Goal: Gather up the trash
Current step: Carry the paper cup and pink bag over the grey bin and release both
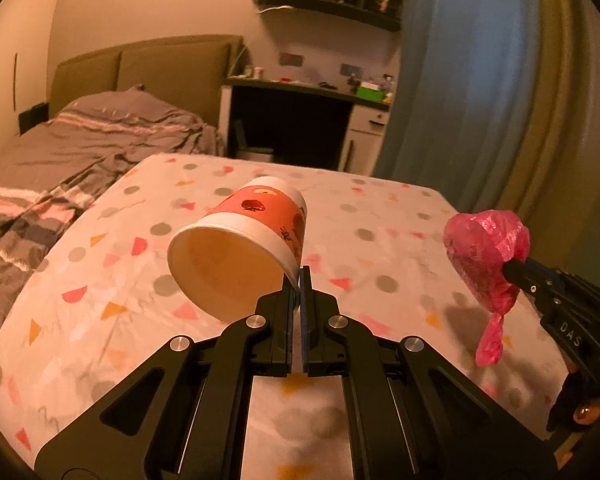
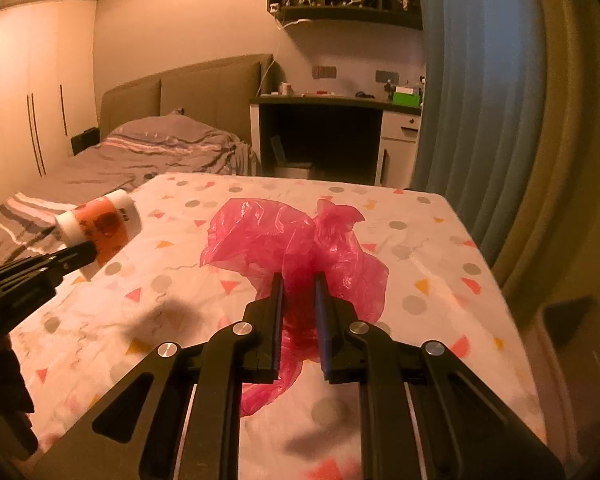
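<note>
My left gripper (image 1: 299, 276) is shut on the rim of an orange and white paper cup (image 1: 240, 240). It holds the cup on its side above the table, the mouth facing me. The cup also shows in the right wrist view (image 2: 104, 226), at the left, with the left gripper (image 2: 80, 256) on it. My right gripper (image 2: 298, 280) is shut on a crumpled pink plastic bag (image 2: 300, 240), held above the table. In the left wrist view the bag (image 1: 484, 256) hangs from the right gripper (image 1: 514, 266) at the right.
The table (image 1: 360, 208) has a pale cloth with coloured dots and triangles. A bed (image 1: 80, 140) lies to the left and behind it. A desk (image 2: 340, 120) stands at the back. A curtain (image 2: 480, 100) hangs on the right. A dark bin (image 2: 580, 340) stands by the table's right edge.
</note>
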Demonstrator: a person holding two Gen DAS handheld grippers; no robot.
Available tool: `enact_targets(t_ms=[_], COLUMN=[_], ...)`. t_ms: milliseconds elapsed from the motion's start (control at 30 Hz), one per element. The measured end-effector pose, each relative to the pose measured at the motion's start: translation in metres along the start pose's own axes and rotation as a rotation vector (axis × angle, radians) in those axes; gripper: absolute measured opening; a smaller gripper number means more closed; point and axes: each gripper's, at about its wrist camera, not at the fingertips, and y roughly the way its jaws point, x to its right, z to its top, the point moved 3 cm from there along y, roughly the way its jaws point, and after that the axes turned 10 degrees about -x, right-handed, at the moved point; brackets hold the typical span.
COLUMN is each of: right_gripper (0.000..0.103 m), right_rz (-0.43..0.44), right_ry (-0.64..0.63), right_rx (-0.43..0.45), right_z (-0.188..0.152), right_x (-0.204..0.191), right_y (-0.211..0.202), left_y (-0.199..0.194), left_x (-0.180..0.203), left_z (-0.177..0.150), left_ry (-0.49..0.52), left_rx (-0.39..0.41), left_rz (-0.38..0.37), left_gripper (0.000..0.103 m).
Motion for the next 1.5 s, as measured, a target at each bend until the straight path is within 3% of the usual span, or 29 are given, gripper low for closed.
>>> enact_targets(t_ms=[233, 600, 1233, 1500], right_gripper=[0.016, 0.016, 0.017, 0.018], right_rz=[-0.009, -0.075, -0.271, -0.323], right_ry=[0.023, 0.109, 0.368, 0.441], right_rx=[0.041, 0.089, 0.148, 0.167], right_z=[-0.025, -0.065, -0.118, -0.125], right_x=[0.02, 0.072, 0.229, 0.277], right_y=[-0.046, -0.089, -0.127, -0.124], left_y=[-0.031, -0.041, 0.002, 0.031], left_x=[0.062, 0.159, 0.346, 0.405], left_z=[-0.021, -0.047, -0.057, -0.063], left_ry=[0.067, 0.172, 0.385, 0.441], left_rx=[0.014, -0.006, -0.063, -0.106], left_rz=[-0.069, -0.19, -0.467, -0.579], left_gripper=[0.002, 0.002, 0.002, 0.002])
